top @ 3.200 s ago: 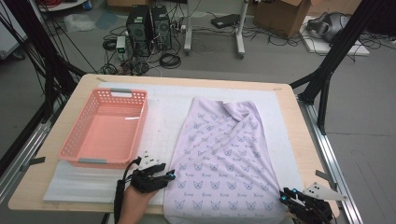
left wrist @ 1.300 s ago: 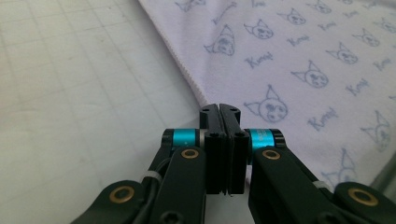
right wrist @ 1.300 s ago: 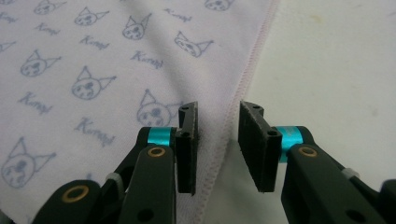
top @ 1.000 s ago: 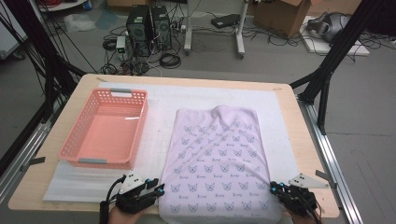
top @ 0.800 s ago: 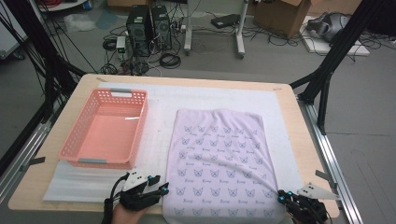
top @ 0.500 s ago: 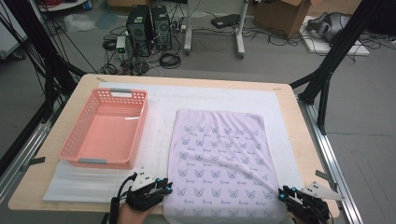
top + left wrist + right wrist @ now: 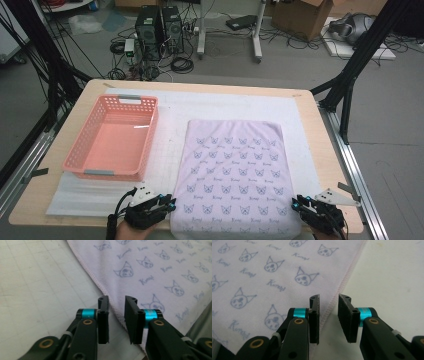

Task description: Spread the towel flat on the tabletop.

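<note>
**Towel spread flat, both tongs at its near corners**

A pale lilac towel printed with small cat faces lies flat on the white mat that covers the wooden surface. It sits just right of a pink basket, apart from it, and its near edge reaches the near edge of the surface.

The left tongs sit at the towel's near left corner. In the left gripper view, the left tongs stand narrowly parted over the towel's hem, and the pads do not press on the cloth. Their jaws have just been opening, with the hem lying beneath the gap.

The right tongs sit at the towel's near right corner. In the right gripper view, the right tongs show a similar narrow gap above the stitched edge, and nothing is pinched. Their jaws have just been closing slightly.
</note>
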`<state>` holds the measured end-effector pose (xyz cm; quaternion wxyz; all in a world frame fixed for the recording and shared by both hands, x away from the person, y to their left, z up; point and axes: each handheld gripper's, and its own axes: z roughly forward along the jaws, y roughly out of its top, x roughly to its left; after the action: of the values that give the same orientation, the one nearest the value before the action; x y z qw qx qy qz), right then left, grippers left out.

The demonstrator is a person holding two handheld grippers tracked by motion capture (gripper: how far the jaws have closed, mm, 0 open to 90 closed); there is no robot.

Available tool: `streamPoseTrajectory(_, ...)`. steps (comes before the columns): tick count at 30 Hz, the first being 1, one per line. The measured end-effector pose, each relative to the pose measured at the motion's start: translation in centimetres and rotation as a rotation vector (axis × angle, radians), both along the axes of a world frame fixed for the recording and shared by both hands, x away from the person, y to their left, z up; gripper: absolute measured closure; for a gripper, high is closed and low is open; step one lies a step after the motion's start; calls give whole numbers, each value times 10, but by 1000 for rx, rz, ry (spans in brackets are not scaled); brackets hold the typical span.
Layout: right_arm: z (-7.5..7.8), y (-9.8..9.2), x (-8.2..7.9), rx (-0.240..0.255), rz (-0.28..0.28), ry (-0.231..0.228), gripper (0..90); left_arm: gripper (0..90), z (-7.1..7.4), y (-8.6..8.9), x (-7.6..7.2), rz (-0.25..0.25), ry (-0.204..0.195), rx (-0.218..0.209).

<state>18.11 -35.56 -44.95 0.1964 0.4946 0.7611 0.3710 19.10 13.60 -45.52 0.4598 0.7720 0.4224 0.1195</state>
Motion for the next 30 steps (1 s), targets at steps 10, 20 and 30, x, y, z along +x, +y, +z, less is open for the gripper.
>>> streamPoseTrajectory(10,3,-11,-11,-14,-32,21,826,481,-2,-3,7,-6,-57,-56)
streamPoseTrajectory(20,7,-24,-3,53,-63,-53,685,572,-3,-10,22,-10,-37,-52)
streamPoseTrajectory(30,4,-17,25,32,-37,-35,740,524,5,-13,37,-11,-78,-70)
